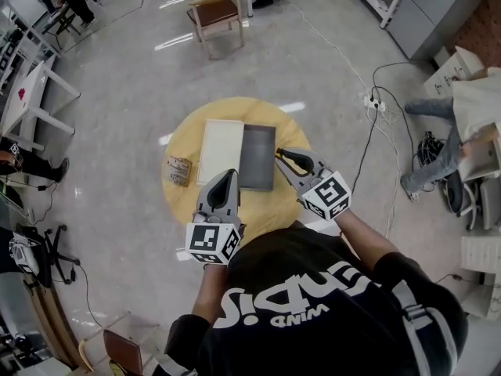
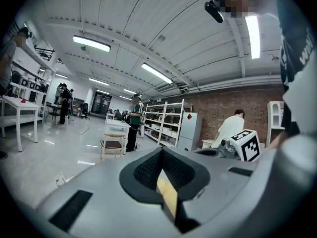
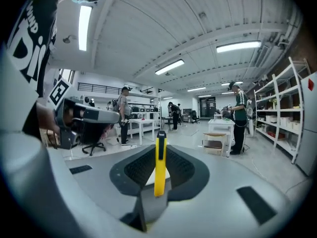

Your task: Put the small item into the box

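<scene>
Table (image 1: pixel 182 204): pale yellow wood.
Box (image 1: pixel 220 149): left half cream-white, right half dark grey.
Small item (image 3: pixel 159 165): bright yellow, black tip.
Packet (image 1: pixel 179 170): brown and tan, mottled print.
Left gripper (image 1: pixel 232 173): light grey, black ribbed pads.
Right gripper (image 1: pixel 280 155): same grey and black.
Marker cubes (image 1: pixel 213 241): black-and-white squares.
Shirt (image 1: pixel 313 304): black, white lettering.
Floor (image 1: pixel 117 77): glossy pale grey.
Chair (image 1: pixel 215 12), top centre: brown.

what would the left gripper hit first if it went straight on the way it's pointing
Probably the white box half, near its seam with the gray half. The left gripper sits at its near edge, but height is unclear.
</scene>
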